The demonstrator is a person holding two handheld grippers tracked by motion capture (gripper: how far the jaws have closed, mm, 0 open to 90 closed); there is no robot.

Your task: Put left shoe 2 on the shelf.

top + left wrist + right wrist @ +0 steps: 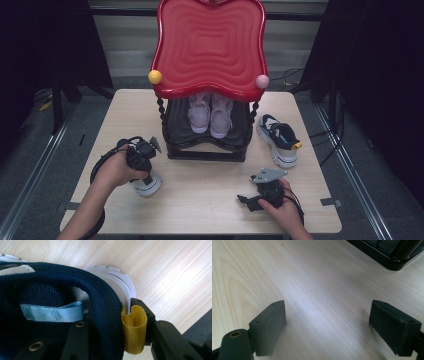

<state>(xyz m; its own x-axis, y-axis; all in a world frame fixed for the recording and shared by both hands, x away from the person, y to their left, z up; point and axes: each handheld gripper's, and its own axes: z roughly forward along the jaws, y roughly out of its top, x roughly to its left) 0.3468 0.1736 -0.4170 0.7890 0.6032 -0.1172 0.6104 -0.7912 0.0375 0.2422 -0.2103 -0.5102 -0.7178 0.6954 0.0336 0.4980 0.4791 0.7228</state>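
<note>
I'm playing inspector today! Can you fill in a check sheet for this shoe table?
Surface: pale wooden table, bare in front.
Job's things: navy sneaker under the left gripper; its mate lies right of the rack.
Clutter: red-topped black shoe rack holding pink shoes.
Grippers: left jaws straddle the sneaker's heel collar beside the yellow loop; right gripper open over bare wood.
Cables: black loop by the left hand.
Surroundings: dark curtains, grey floor.
</note>
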